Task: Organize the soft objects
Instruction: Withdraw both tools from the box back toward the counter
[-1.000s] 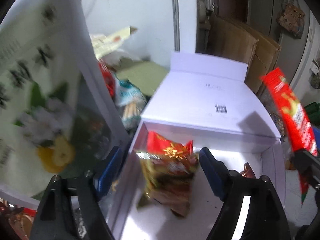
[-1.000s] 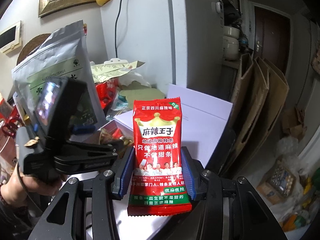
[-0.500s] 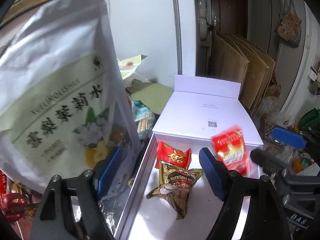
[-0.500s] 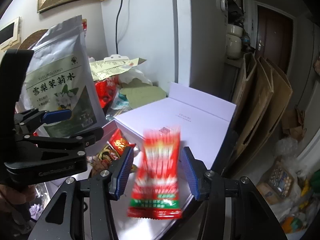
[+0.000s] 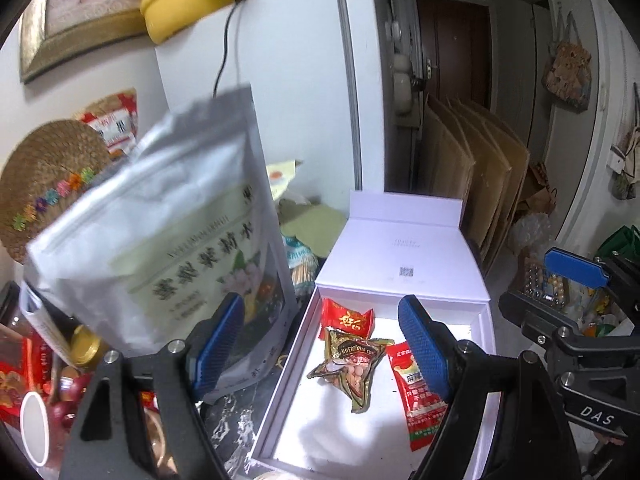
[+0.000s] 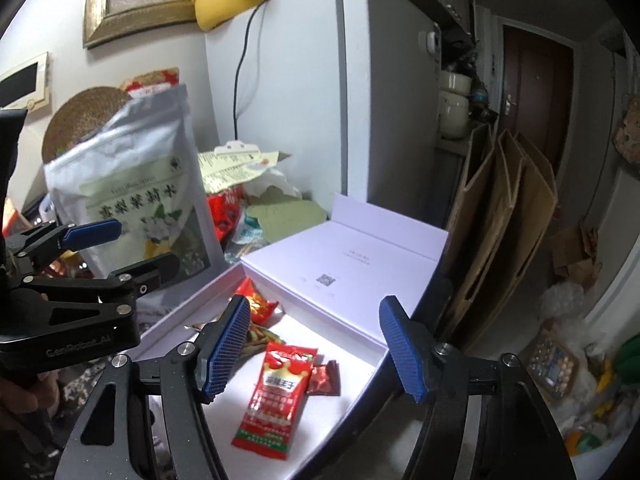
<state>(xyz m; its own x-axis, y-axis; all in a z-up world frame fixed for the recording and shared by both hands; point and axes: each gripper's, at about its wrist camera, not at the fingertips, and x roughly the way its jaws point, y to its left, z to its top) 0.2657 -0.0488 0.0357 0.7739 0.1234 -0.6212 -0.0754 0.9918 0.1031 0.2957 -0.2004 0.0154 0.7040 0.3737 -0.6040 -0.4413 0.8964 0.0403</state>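
Note:
An open white box (image 5: 486, 344) (image 6: 360, 376) holds a long red spicy-strip packet (image 6: 278, 398) (image 5: 416, 396), a gold nut packet (image 5: 354, 364), a small red packet (image 5: 346, 318) (image 6: 254, 304) and a dark red sachet (image 6: 324, 378). My right gripper (image 6: 316, 344) is open and empty above the box. My left gripper (image 5: 320, 344) is open and empty over the box's left side. A big silver tea pouch (image 5: 160, 248) (image 6: 132, 192) stands left of the box.
The box lid (image 5: 404, 256) lies open behind. A white fridge (image 6: 320, 100) stands at the back. Cardboard sheets (image 6: 500, 220) lean on the right. Snack clutter, a jar (image 5: 86, 346) and a white cup (image 5: 34, 432) crowd the left.
My right gripper opened and dropped the red strip packet into the box. My left gripper let go of the gold packet, which lies in the box, and pulled back up.

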